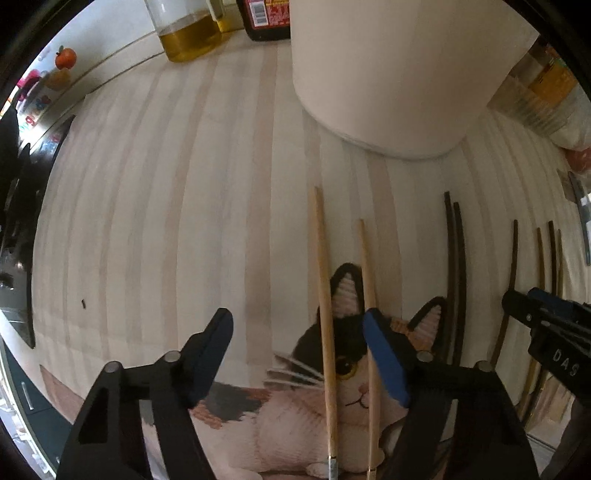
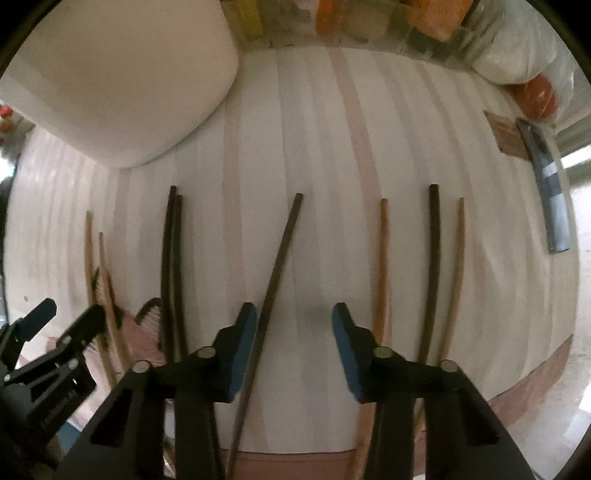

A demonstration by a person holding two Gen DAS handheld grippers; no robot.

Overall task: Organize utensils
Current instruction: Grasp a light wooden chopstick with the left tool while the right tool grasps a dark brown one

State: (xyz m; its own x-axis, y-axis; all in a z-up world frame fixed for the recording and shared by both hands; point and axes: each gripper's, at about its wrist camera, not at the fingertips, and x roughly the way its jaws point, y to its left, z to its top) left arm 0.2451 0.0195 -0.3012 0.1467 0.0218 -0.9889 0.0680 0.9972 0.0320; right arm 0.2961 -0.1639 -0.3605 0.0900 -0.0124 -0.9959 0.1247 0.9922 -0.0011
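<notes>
Chopsticks lie side by side on a pale wooden board. In the left wrist view two light wooden chopsticks lie over a cat-shaped mat, with a dark pair to their right. My left gripper is open and empty, low over the mat, its right finger beside the second light chopstick. In the right wrist view my right gripper is open over a single dark chopstick that runs past its left finger. Light and dark chopsticks lie to its right, and the dark pair to its left.
A large white container stands at the back of the board; it also shows in the right wrist view. Oil bottles and a sauce bottle stand behind. Packaged food lines the back. A knife lies at right.
</notes>
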